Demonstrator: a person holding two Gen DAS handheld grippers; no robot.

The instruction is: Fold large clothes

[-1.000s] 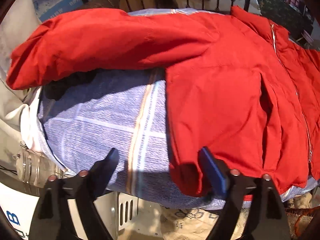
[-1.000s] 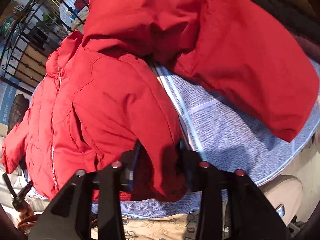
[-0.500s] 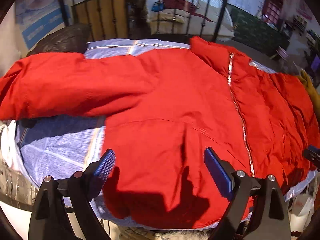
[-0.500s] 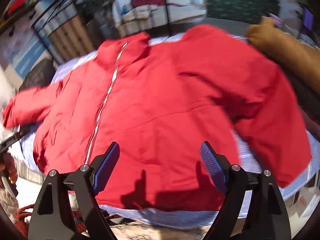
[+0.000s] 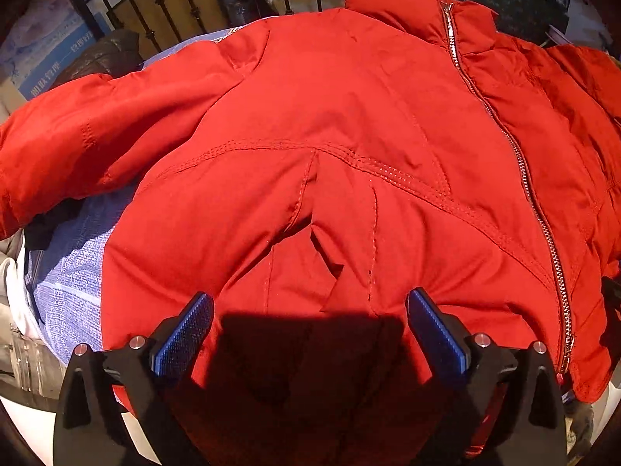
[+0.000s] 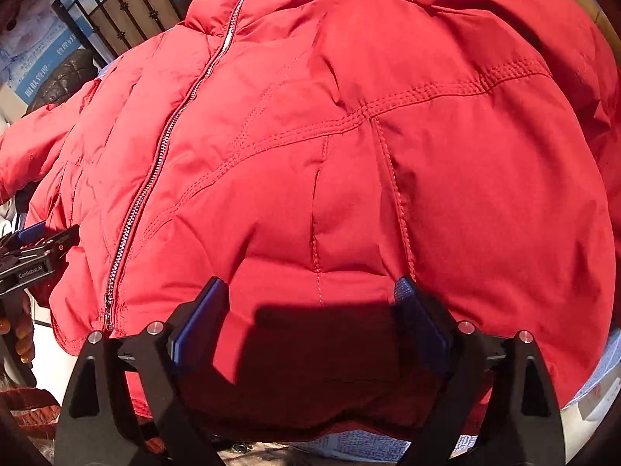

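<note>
Left gripper (image 5: 310,322): jaws spread wide, having just opened further, nothing clamped; the blue pads (image 5: 182,339) sit over the jacket (image 5: 349,136) hem. Right gripper (image 6: 312,310): jaws likewise wide, just opened, pads clear of the fabric between them. The red jacket lies front up, zipper (image 5: 516,155) closed, on a blue checked cloth (image 5: 73,256). A metal railing (image 5: 163,11) stands behind.
</note>
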